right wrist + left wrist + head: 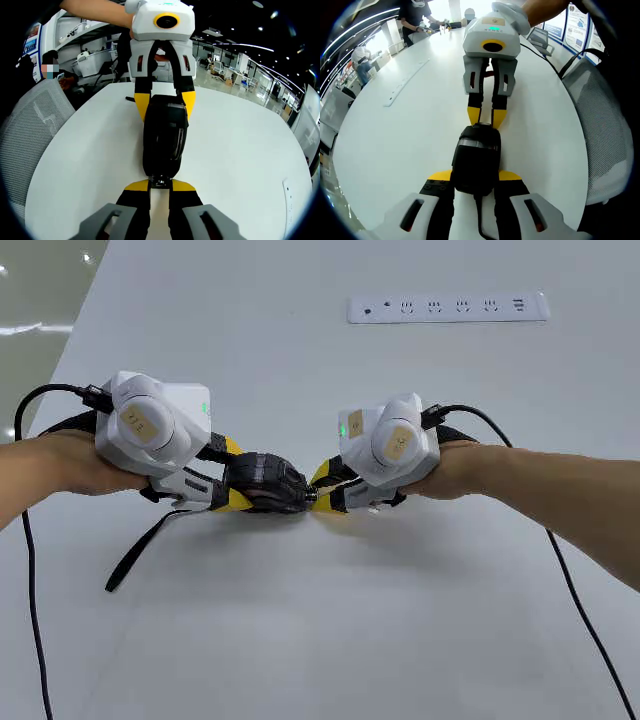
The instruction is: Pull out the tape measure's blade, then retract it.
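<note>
Yellow-tipped fingers [440,175] of the left gripper [475,176] and the right gripper [160,186] meet nose to nose over the white counter [400,620]. The black tape measure [476,157] is held between them, on or just above the surface; which of the two cannot be told.

No length of blade shows yet, so the pull looks about to begin. It will likely go best if the left gripper holds the case firm and level. The right can then draw straight away along the blade's own line, without twist or lift, so the tip does not slip and the blade does not kink. For the return, a slow, guided feed into the mouth seems safer than a release, since a sprung blade may snap home.

The left gripper's fingers are spread as wide as the case and clamp its two flat sides. The right gripper's fingers are drawn almost together and pinch the small end hook [160,181] at the case mouth.

A black wrist strap [140,545] trails behind the case, and a power strip [448,308] lies well apart at the counter's far side.
</note>
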